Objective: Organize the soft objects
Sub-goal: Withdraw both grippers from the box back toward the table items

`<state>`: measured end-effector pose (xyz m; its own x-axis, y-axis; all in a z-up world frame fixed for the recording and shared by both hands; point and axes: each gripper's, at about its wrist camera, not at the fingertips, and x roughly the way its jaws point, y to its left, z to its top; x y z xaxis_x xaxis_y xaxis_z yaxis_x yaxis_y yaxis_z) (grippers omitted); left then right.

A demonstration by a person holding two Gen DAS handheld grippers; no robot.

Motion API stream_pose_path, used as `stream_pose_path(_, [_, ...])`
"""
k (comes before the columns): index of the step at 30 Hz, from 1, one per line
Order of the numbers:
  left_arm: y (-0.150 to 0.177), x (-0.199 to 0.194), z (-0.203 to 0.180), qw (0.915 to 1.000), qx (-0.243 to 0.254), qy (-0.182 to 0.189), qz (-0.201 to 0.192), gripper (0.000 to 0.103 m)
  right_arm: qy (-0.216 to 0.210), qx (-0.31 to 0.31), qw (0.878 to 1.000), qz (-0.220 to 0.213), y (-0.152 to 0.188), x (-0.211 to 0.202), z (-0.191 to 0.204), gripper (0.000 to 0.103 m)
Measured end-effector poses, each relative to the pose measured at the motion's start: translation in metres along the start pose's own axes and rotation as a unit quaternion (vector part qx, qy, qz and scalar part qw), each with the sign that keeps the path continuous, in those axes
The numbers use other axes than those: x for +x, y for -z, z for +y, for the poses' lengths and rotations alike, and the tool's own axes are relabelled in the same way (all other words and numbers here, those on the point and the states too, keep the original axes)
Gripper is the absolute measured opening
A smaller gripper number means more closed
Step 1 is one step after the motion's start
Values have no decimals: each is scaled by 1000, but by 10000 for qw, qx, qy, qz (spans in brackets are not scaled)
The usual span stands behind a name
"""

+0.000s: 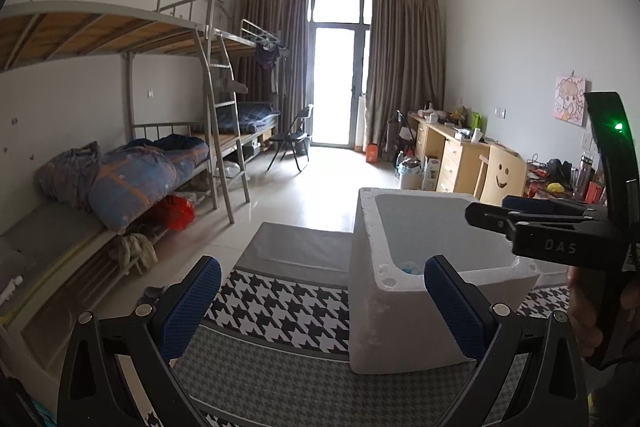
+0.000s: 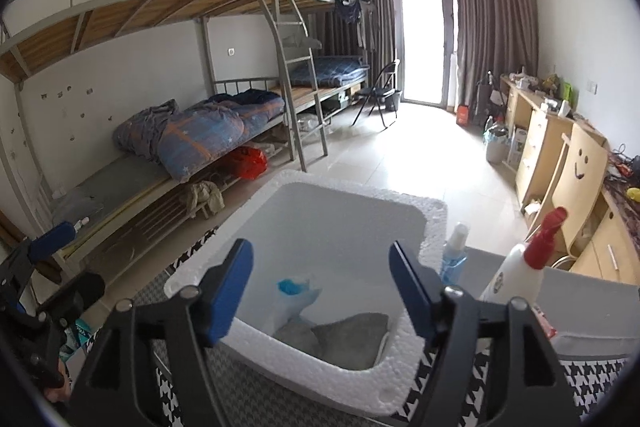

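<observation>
A white foam box (image 1: 404,307) stands on a houndstooth cloth (image 1: 276,303); it also shows in the right wrist view (image 2: 400,383). Inside it lie a grey soft piece (image 2: 352,337) and a white-and-blue soft item (image 2: 294,293). My left gripper (image 1: 320,301) is open and empty, at the box's left front corner. My right gripper (image 2: 322,289) is open and empty, held above the box's opening. The right gripper also shows in the left wrist view (image 1: 496,213), over the box's right rim, and the left gripper shows at the left edge of the right wrist view (image 2: 60,263).
A red-topped white spray bottle (image 2: 516,271) and a small blue spray bottle (image 2: 454,255) stand right of the box. Bunk beds with a blue quilt (image 1: 136,179) line the left wall. Desks (image 1: 460,155) line the right wall. A folding chair (image 1: 294,139) stands near the balcony door.
</observation>
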<state>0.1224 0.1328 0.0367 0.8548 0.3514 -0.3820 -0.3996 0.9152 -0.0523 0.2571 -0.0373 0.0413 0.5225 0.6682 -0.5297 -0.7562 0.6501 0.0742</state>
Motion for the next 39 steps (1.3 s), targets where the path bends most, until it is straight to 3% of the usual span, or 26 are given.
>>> stream_pose_path(13, [-1, -17, -12, 9998, 113, 159, -70, 102, 179, -59, 9994, -292, 0, -31, 3, 77])
stream_pose_path(25, [12, -35, -29, 9987, 147, 497, 20, 102, 380, 4, 9972, -636, 16, -71, 6, 95])
stream_pose_path(39, [20, -55, -44, 9963, 243, 822, -105, 102, 576, 207, 9934, -974, 48, -114, -4, 96])
